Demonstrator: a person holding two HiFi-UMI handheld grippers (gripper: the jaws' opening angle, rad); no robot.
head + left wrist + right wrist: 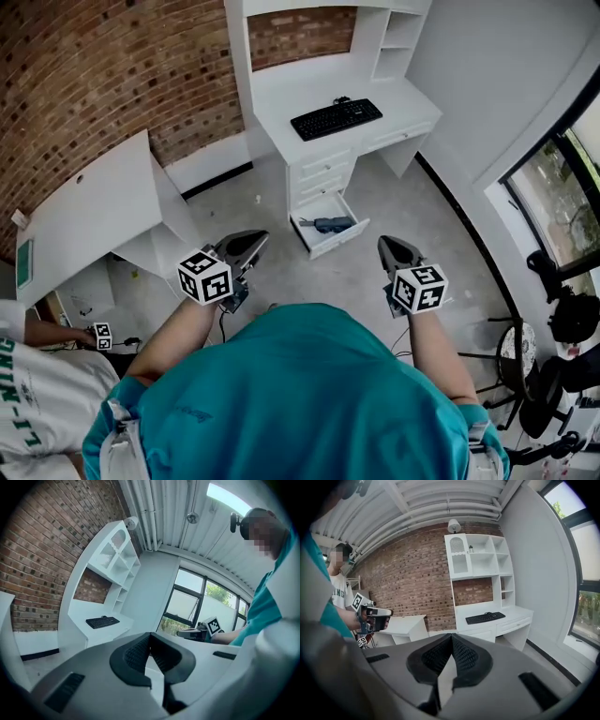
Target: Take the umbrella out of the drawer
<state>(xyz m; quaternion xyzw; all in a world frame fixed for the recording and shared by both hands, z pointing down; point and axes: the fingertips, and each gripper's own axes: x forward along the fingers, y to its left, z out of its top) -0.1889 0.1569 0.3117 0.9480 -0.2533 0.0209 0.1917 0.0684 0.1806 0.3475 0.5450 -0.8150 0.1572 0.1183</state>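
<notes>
Left gripper (251, 240) and right gripper (392, 247): both closed, ribbed dark pads together, nothing between them, held well apart from the desk (281, 94). The drawer (349, 240) stands open. The umbrella (328, 224), dark, folded and slim, lies inside it, untouched. Reach, grasp and lift all remain. Desk and drawer are smooth white board.

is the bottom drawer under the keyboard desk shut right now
No, in the head view the bottom drawer stands pulled out, with the dark umbrella lying inside it.
</notes>
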